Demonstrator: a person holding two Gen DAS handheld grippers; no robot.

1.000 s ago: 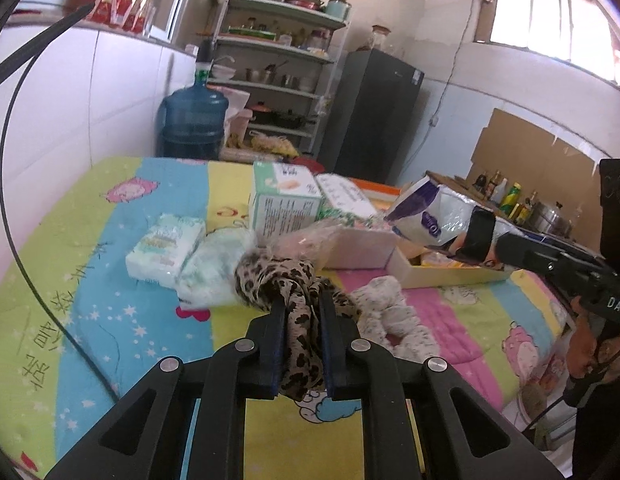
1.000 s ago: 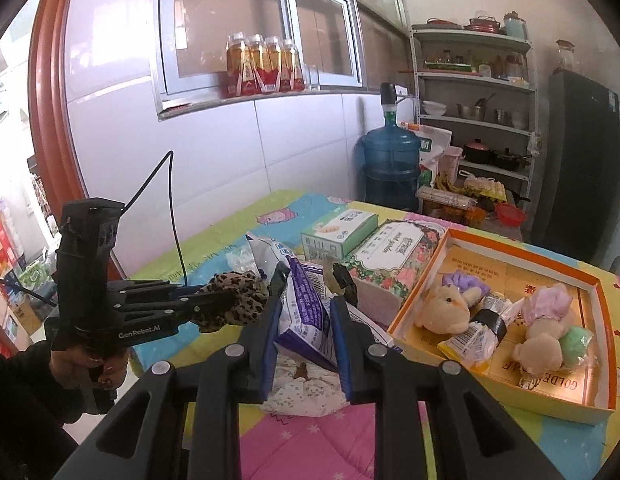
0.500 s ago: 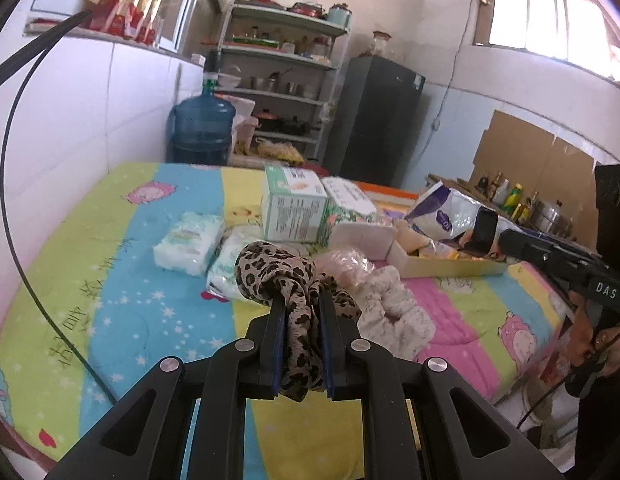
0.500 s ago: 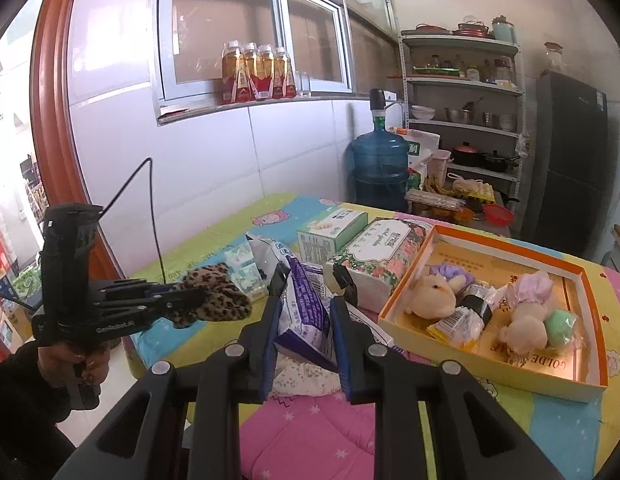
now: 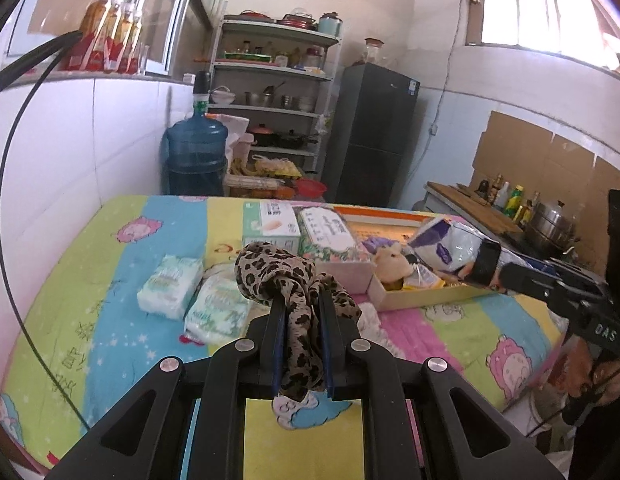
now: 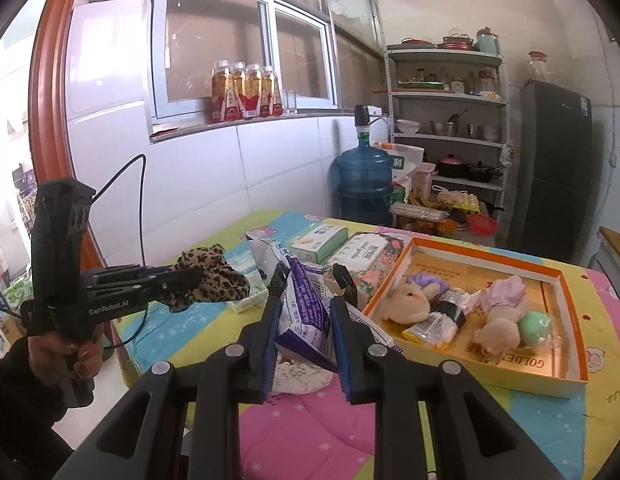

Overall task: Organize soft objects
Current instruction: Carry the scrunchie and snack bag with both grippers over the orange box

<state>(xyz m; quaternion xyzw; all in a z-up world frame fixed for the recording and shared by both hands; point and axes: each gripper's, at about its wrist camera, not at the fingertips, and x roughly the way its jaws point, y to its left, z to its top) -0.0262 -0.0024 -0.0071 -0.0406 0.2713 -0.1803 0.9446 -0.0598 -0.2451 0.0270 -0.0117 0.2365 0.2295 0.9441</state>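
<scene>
My left gripper [image 5: 301, 300] is shut on a leopard-print cloth [image 5: 277, 272] and holds it above the table; the gripper and cloth also show in the right wrist view [image 6: 207, 280]. My right gripper [image 6: 305, 292] is shut on a white and purple plastic pack [image 6: 305, 312], also seen from the left wrist view [image 5: 450, 246], held above the table near the orange-rimmed box [image 6: 566, 292]. The box holds plush toys [image 6: 410, 304], a green ball [image 6: 534, 326] and wrapped items.
On the colourful tablecloth [image 5: 109, 264] lie two tissue packs [image 5: 169, 286], a green carton [image 5: 271, 226], a floral tissue box [image 5: 330, 236] and a white cloth [image 6: 297, 376]. A water jug [image 5: 195, 158], shelves [image 5: 269, 112] and a fridge [image 5: 370, 140] stand behind.
Both grippers have risen and drawn back from the table with their loads. The table objects look farther away and lower in both views.
</scene>
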